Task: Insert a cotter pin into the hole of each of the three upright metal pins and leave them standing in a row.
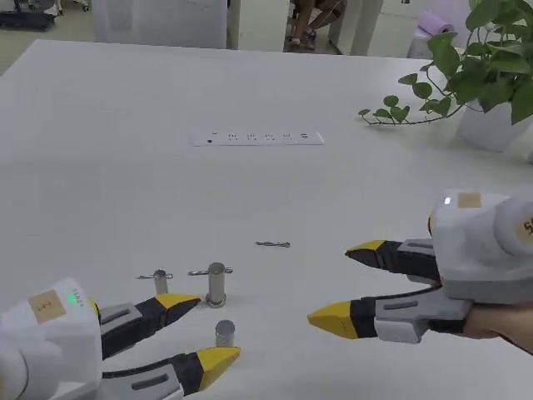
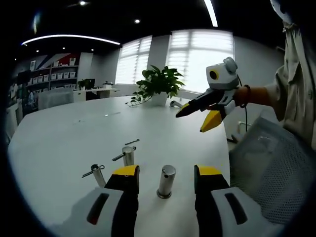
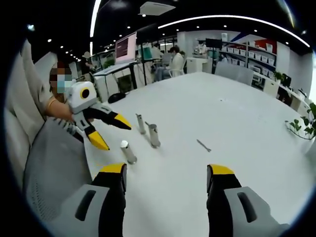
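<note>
- Cotter pin [image 1: 273,244], the one not yet fitted, lies flat on the bare worktop [image 1: 125,167], beyond the bare metal pin [image 1: 225,333] and a little to its right, touching nothing.
- That bare metal pin stands upright with nothing through its top. My left tool [image 1: 200,331] has its jaws spread wide, one on either side of the pin and apart from it as far as I can tell. I judge this is to steady it for the insertion.
- Just beyond the bare metal pin stands the taller fitted pin [image 1: 216,283], and to the left of that the shorter fitted pin [image 1: 161,282]. Each carries a cotter pin crosswise through its top, so I reckon two of three are done.
- My right tool [image 1: 331,283] hangs above the worktop, well to the right of the bare metal pin, jaws apart and holding nothing. It is the nearer tool to the loose cotter pin, which I judge it should fetch.
- The bare metal pin stands nearer me than the other two, out of their line, so it will probably need moving into the row.
</note>
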A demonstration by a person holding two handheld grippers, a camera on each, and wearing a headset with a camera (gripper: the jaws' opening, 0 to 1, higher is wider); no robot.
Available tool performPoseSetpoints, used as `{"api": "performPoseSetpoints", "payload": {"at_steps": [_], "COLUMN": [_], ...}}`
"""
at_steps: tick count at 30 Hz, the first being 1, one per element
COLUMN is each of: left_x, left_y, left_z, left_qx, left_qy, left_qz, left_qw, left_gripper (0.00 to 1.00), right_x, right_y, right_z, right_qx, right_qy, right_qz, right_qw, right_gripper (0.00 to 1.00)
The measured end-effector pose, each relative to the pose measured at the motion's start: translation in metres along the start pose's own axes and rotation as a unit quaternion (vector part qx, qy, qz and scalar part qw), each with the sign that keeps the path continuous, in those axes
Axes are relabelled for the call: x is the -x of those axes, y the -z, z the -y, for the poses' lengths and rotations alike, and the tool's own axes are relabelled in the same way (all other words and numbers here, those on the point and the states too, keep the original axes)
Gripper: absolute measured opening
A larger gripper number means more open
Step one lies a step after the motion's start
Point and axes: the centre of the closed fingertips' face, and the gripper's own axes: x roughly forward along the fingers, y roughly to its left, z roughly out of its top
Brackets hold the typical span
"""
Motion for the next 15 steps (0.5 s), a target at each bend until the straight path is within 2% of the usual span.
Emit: {"api": "performPoseSetpoints", "payload": {"at_steps": [5, 15], "left_x": [0.003, 0.008], "left_y": [0.001, -0.002], "left_z": [0.002, 0.000], "left_qx": [0.002, 0.005], "left_qy": [0.000, -0.010], "left_qz": [-0.002, -0.001], "left_qw": [1.0000, 0.9999], "left_gripper": [0.51, 0.63], "right_x": [-0.009, -0.025], "right_y": [-0.004, -0.005], "right_z": [0.008, 0.021], "right_qx": [0.011, 0.025], "right_qy": [-0.007, -0.018], "right_qz": [-0.009, -0.030], "right_qw": [0.9999, 0.9991], "right_gripper": [0.62, 0.55]}}
